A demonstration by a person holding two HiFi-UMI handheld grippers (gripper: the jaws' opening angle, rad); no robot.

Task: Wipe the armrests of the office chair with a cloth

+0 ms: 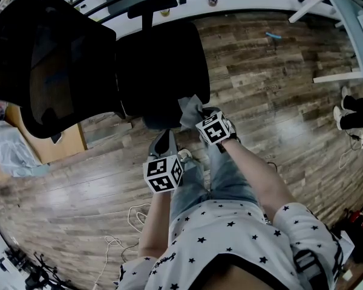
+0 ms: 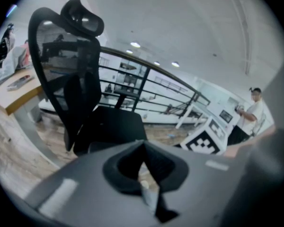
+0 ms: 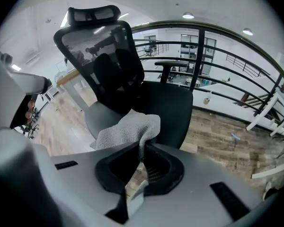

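**Right gripper** (image 3: 141, 144): the jaws are closing tightly on a fold of the grey cloth (image 3: 128, 128), which is bunching up and out of the tips. The cloth is hanging just over the grey pad of the near armrest (image 3: 97, 114) of the black office chair (image 3: 173, 105). Whether cloth and pad are touching cannot be told.

**Left gripper** (image 2: 143, 144): the jaws are meeting tip to tip with nothing between them, and they are pointing toward the seat.

**Head view:** both grippers are sitting close together at the front edge of the seat. The right one is lying ahead with the cloth against the seat's corner. The left one is lying just behind it, above the person's jeans (image 1: 221, 174) and the wooden floor (image 1: 278, 101). The marker cubes are covering the jaws here.

**Right gripper view:** this view alone is showing the grip on the cloth. It is also showing the far armrest (image 3: 166, 64) standing on its post beyond the seat.

**Left gripper view:** this view alone is showing the right gripper's marker cube (image 2: 206, 141) from the side. A person (image 2: 248, 117) is standing in the background.
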